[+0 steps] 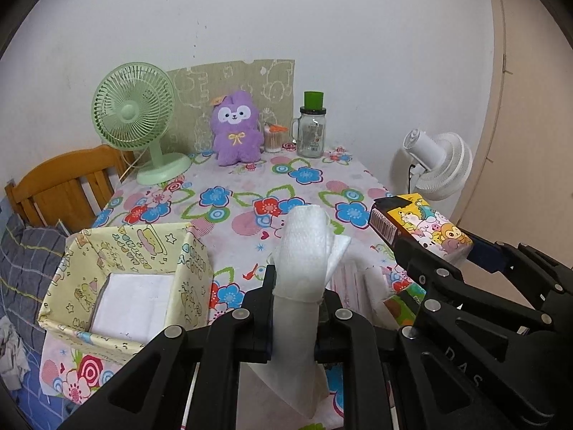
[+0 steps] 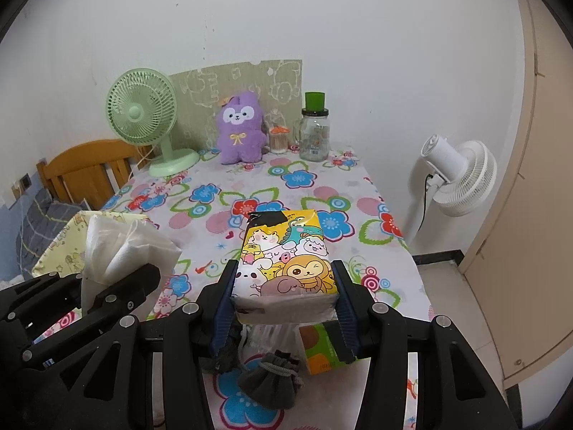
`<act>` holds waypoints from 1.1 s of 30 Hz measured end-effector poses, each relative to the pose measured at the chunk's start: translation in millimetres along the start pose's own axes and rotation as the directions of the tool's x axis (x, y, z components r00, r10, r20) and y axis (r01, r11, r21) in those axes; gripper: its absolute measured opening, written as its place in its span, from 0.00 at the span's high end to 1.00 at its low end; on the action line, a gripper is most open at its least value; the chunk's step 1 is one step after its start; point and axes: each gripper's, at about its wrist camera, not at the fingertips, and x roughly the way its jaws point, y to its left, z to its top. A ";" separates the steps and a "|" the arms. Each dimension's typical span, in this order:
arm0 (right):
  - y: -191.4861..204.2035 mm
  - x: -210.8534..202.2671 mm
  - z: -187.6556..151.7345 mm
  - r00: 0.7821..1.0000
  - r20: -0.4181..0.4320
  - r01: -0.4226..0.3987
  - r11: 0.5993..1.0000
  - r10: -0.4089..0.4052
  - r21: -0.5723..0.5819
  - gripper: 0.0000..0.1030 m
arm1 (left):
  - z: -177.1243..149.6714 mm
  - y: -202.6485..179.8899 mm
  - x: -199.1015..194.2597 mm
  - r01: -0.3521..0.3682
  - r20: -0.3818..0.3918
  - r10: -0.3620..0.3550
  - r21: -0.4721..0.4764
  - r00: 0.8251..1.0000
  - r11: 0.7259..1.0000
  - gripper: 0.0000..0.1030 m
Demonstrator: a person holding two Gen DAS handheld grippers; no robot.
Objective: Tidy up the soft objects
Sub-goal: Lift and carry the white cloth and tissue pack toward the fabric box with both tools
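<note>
The white tissue (image 1: 304, 251) stands up between the fingers of the left gripper (image 1: 297, 286), which are clamped on its folded middle, its loose tail hanging below them. It is held above the bench (image 1: 250, 179), just right of the yellow fabric box (image 1: 143, 251), where a flat white stack (image 1: 136, 297) already lies on the bottom. The cartoon-printed tissue pack (image 2: 286, 254) is clamped between the fingers of the right gripper (image 2: 284, 286), lifted off the flowered cloth and level, with a white fringe of tissue hanging from its underside.

The step in hand looks like laying the tissue into the box. To do it well, I would carry it over the near wall high enough that the tail clears the soft rim, lower it until the tail folds onto the stack, and only then part the fingers, so that it lies flat rather than draped over the edge. The box walls look limp, so a brush could tip them. The right gripper should keep the pack steady and well apart from the left.

Below the pack lie a dark drawstring pouch (image 2: 272, 380) and a green-and-orange packet (image 2: 318, 354). At the back stand a purple plush (image 1: 236, 129), a green fan (image 1: 136, 118) and a glass jar (image 1: 311, 132).
</note>
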 end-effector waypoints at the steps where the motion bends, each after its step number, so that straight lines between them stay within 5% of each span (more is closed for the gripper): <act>1: 0.7 -2.3 0.2 1.000 0.003 0.000 1.000 0.000 -0.002 0.48 | -0.6 0.1 -2.6 0.000 0.003 0.000 0.000 1.000 1.000 0.88; 33: 69.2 -12.8 17.9 0.998 0.043 -0.047 0.997 0.050 -0.059 0.48 | 3.7 59.2 -31.3 -0.060 0.048 0.062 -0.056 0.997 0.997 0.88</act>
